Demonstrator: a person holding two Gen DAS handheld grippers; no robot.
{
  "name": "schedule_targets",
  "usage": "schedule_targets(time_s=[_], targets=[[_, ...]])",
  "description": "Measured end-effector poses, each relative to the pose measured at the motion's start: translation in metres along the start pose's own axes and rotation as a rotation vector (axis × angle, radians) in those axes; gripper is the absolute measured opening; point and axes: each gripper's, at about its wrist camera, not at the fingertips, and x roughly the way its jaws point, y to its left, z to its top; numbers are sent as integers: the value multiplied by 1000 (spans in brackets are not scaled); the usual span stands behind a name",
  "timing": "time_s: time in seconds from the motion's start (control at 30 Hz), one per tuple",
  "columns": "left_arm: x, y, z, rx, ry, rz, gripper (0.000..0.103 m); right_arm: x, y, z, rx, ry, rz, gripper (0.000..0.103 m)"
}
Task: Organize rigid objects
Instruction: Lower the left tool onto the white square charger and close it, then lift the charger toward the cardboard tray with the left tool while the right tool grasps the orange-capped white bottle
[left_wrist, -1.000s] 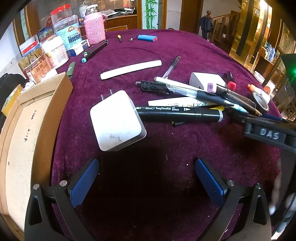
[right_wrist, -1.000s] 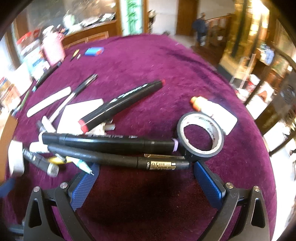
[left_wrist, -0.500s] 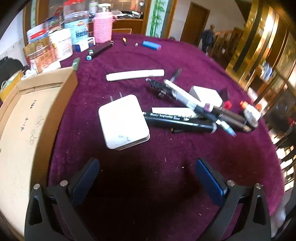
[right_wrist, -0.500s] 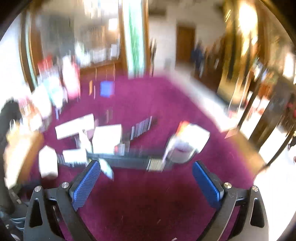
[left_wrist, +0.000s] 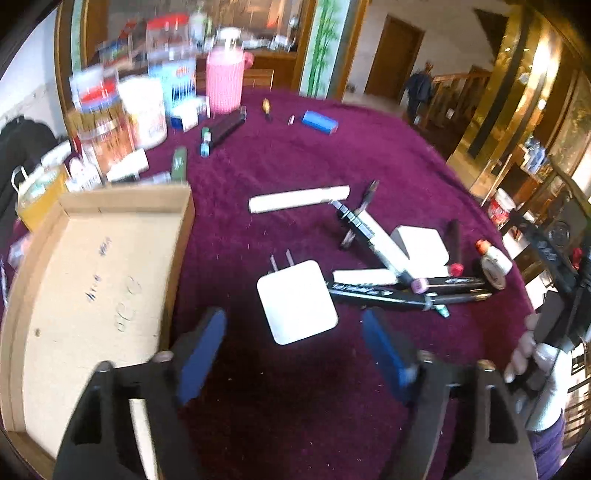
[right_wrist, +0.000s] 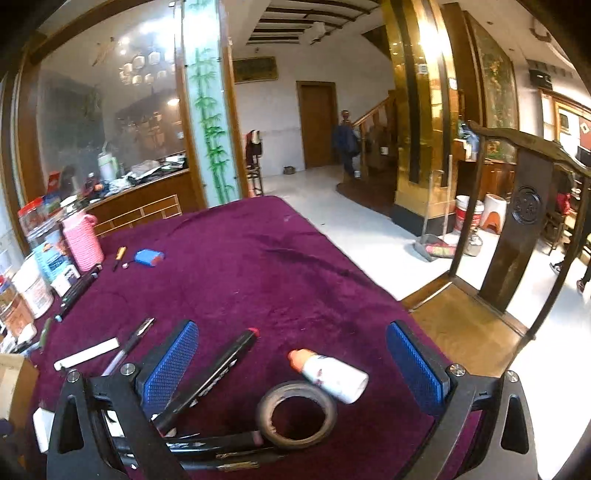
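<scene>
Since the earlier frame the right gripper is being seen lifted and pulled back from the pen heap, its view now tilted toward the room, while the left gripper is being held higher, with the white charger farther ahead of its pads. Both grippers are being held apart and empty.

The table, draped in a napped purple cloth, is carrying everything. At its left edge a shallow cardboard tray is lying open, stiff-walled and seemingly bare inside, judged to be the destination. The charger is lying just inside the near edge, ahead of the left gripper's blue ribbed pads; it is judged rigid, moderately light, smooth and slippery, best gripped across its flat sides, away from the prongs. Touching its right side, a black marker is lying in a crossed heap of pens near the right edge; these round barrels are judged light and prone to rolling, best pinched mid-length. In the right wrist view a tape roll is lying flat beside a small white bottle with an orange cap; the roll is judged best gripped across its rim.
</scene>
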Motion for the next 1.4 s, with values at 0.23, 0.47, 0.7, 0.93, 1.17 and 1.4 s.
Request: schedule_targets(time_s=[0.23, 0.47, 0.7, 0.93, 1.17, 1.4], targets=[[29, 13, 0, -120, 53, -30, 68, 15, -3, -3, 21, 96, 67, 102], [40, 6, 2, -107, 43, -12, 68, 15, -4, -5, 21, 95, 65, 102], [43, 7, 5, -88, 27, -29, 48, 19, 0, -6, 0, 108, 48, 102], [25, 5, -1, -93, -3, -70, 46, 19, 3, -7, -22, 101, 29, 102], [-26, 11, -15, -111, -107, -128, 46, 26, 1, -9, -18, 126, 29, 102], [-70, 38, -36, -136, -147, -199, 46, -12, -45, 12, 147, 49, 220, 102]])
